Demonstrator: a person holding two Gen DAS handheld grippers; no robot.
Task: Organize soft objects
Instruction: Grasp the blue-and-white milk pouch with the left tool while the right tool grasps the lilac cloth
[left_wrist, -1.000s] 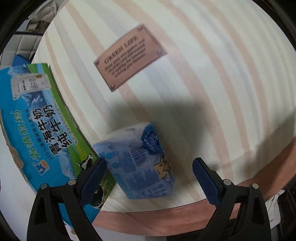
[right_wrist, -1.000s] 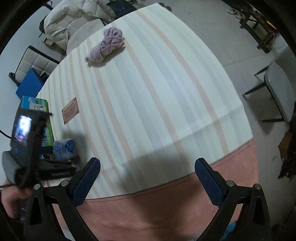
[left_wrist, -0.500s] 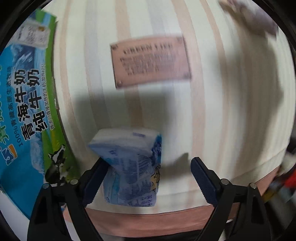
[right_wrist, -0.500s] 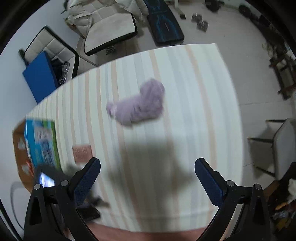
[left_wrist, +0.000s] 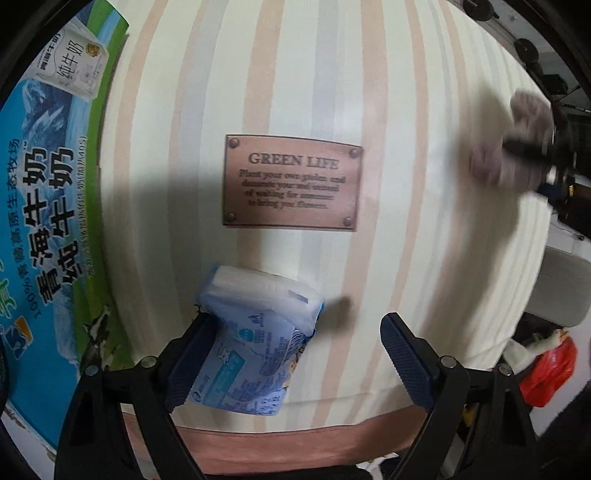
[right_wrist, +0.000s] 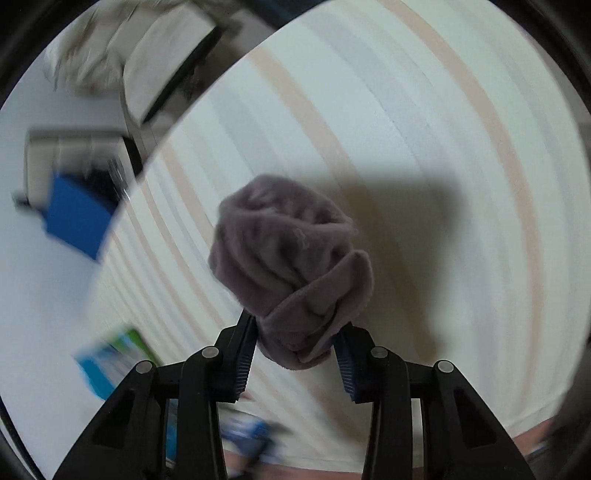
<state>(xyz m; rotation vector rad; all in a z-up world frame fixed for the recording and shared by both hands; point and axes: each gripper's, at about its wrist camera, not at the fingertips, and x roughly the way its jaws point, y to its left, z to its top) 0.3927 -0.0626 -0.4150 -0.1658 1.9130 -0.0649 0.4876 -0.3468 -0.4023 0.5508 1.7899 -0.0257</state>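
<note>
As blur smears the edges, right tongs (right_wrist: 293, 345) pinch purple cloth (right_wrist: 291, 258).

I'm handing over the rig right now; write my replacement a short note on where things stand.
Right tongs: just closed, now shut on the purple cloth, over the striped tablecloth.
Left tongs: open; the blue tissue pack lies against one pad, not gripped.
Milk carton box sits at the table's edge beside the pack.
Done: cloth grasped.
Left: grip the tissue pack, then put both soft things away, probably in the box.
</note>
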